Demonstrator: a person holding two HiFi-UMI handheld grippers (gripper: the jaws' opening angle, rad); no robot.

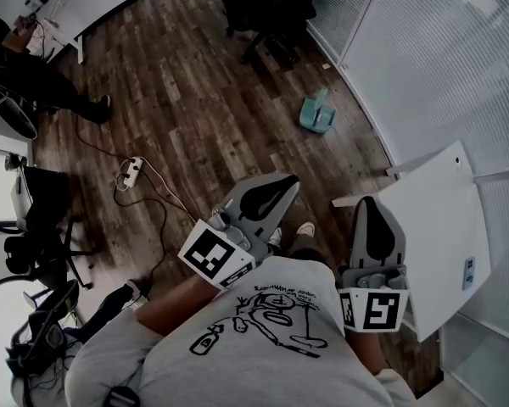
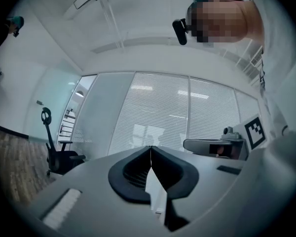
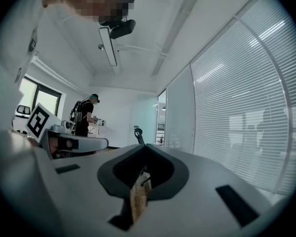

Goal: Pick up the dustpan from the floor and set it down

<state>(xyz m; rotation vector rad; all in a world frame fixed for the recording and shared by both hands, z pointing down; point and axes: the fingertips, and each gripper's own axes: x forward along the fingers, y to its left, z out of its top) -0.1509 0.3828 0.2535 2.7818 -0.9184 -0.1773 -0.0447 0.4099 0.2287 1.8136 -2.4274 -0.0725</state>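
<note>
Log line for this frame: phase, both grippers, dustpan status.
phase: before pickup | left gripper: shut, empty | right gripper: shut, empty | dustpan: on wood floor, untouched, ahead of both grippers

**Floor** [image 1: 195, 100]: dark brown wood planks with streaked grain.
**Dustpan** [image 1: 318, 114]: pale teal.
**Left gripper** [image 1: 287, 181] and **right gripper** [image 1: 371, 202]: light grey shells with black jaw linings. Each bears black-and-white square markers.
**Shirt** [image 1: 263, 346]: grey, printed with a black line drawing.
**Office chair** [image 1: 267, 11]: black.
**Power strip** [image 1: 131, 170]: white.
**Blinds** [image 1: 424, 49]: white, with fine parallel slats.
**Panel** [image 1: 433, 227]: plain white.
</note>
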